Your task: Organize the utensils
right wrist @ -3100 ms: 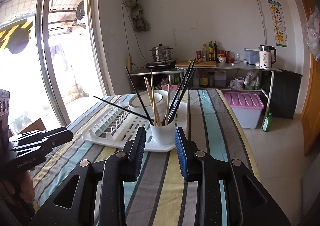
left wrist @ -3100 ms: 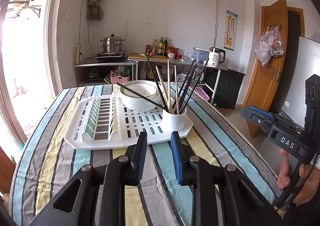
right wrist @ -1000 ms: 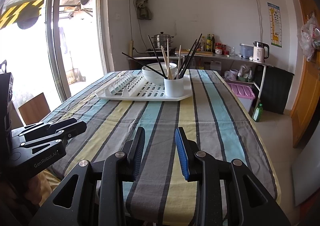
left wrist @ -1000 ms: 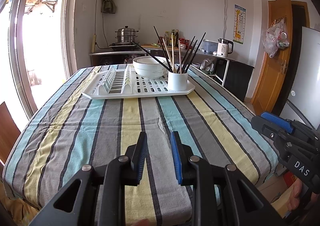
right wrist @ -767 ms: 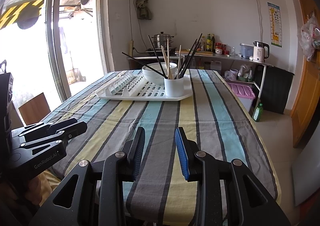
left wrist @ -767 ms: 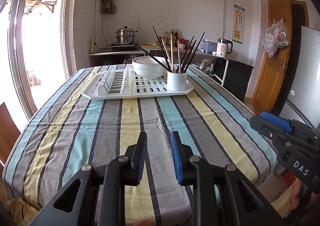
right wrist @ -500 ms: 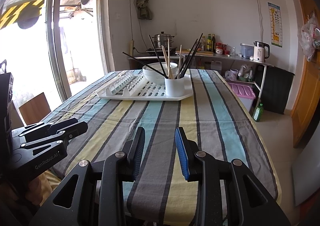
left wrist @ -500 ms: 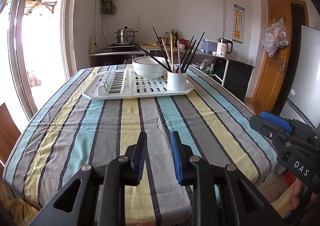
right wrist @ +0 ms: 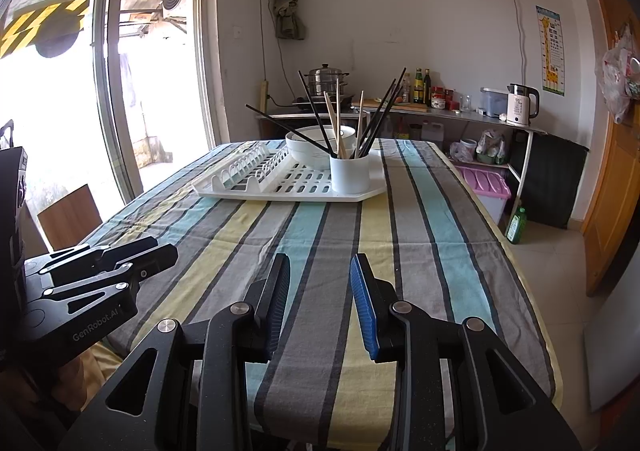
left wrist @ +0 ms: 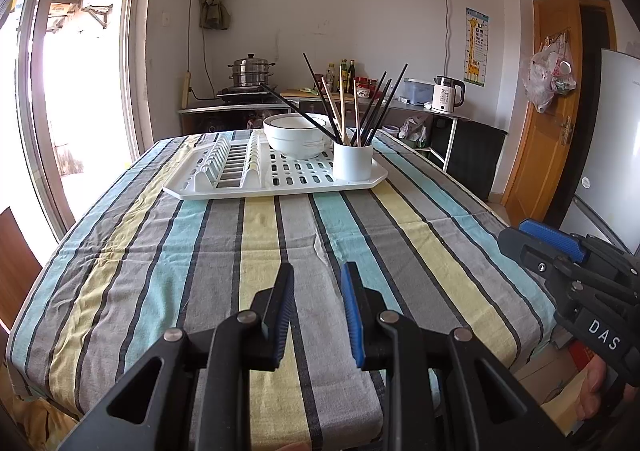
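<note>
A white cup full of black and wooden chopsticks stands at the near right corner of a white dish rack, far across the striped table. A white bowl sits behind the cup. My left gripper hovers over the table's near edge, open, nothing between its blue pads. My right gripper is also open and empty, further right over the near edge. Each gripper appears at the side of the other's view.
The striped tablecloth covers the table between the grippers and the rack. Behind the table stands a counter with a steamer pot, bottles and a kettle. A glass door is at left, a wooden door and a fridge at right.
Over the last second nothing has visibly moved. Three seconds ago both grippers were close to the rack and the cup; they have since pulled back to the table's near edge.
</note>
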`<move>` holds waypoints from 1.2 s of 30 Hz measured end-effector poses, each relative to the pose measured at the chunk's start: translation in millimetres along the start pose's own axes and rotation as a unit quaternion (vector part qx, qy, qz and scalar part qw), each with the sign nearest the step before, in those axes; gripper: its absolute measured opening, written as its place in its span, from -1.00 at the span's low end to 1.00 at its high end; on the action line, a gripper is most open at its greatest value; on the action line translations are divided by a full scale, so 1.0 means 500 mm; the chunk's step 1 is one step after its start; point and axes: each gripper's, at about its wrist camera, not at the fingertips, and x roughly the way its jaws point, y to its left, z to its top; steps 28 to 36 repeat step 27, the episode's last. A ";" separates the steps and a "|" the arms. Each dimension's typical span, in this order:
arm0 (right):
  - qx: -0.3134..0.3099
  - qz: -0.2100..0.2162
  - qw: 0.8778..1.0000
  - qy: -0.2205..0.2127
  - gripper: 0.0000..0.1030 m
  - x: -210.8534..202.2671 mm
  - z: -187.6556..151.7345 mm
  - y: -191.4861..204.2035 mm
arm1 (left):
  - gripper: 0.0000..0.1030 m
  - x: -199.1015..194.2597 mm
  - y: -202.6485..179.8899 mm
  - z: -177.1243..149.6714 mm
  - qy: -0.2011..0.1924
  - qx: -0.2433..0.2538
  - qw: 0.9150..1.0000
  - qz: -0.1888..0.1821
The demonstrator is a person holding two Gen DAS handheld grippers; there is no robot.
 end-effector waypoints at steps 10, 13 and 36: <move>0.000 0.000 1.000 0.000 -0.37 0.000 0.000 0.000 | -0.50 0.003 -0.002 -0.001 0.004 0.002 1.000 -0.003; 0.000 0.000 1.000 0.000 -0.37 -0.001 0.000 0.001 | -0.50 0.003 -0.002 -0.001 0.003 0.003 1.000 -0.003; -0.001 0.000 1.000 -0.001 -0.37 -0.006 0.003 0.006 | -0.50 -0.002 -0.005 -0.003 -0.004 0.003 1.000 -0.003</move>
